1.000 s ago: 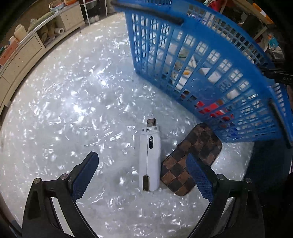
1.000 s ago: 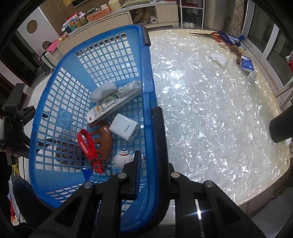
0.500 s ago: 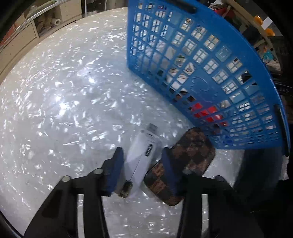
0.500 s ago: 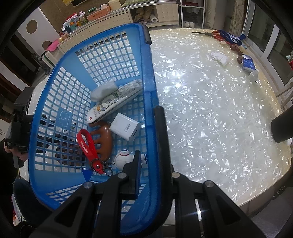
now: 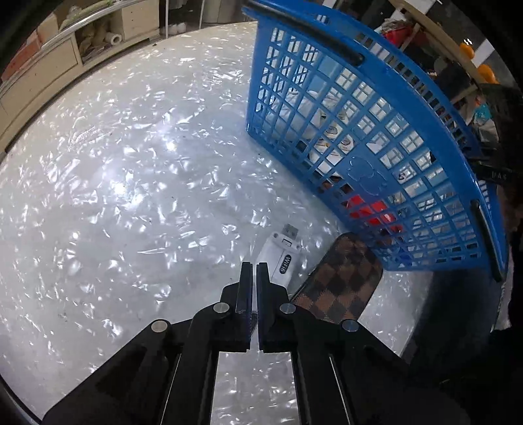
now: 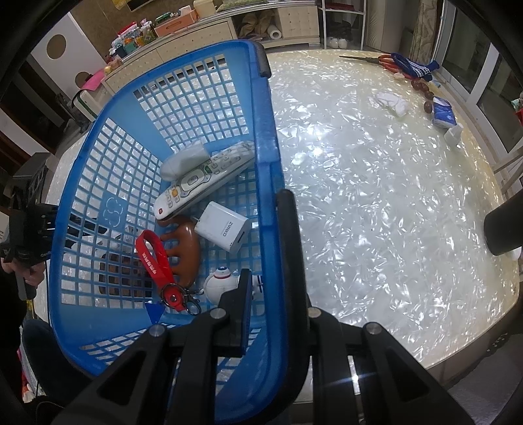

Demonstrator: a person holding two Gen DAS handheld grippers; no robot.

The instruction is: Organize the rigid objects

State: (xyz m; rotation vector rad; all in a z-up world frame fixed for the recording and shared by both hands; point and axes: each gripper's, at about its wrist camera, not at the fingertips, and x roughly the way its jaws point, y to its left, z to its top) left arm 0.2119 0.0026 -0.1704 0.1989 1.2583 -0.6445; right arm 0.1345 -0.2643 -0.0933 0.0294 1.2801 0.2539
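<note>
Your left fingers [image 5: 254,271] have just snapped fully shut on nothing: the white dongle [image 5: 280,258] slipped out rightward and lies on the table [image 5: 130,183] beside the checkered case [image 5: 340,287]. Reopen and regrasp. Right fingers [image 6: 266,278] clamp the basket [image 6: 261,137] rim.

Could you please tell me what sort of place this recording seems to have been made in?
Probably a lived-in home room: a pearly white table holds a blue basket of household bits, with cream cupboards and cluttered shelves along the wall and a window beside it.
</note>
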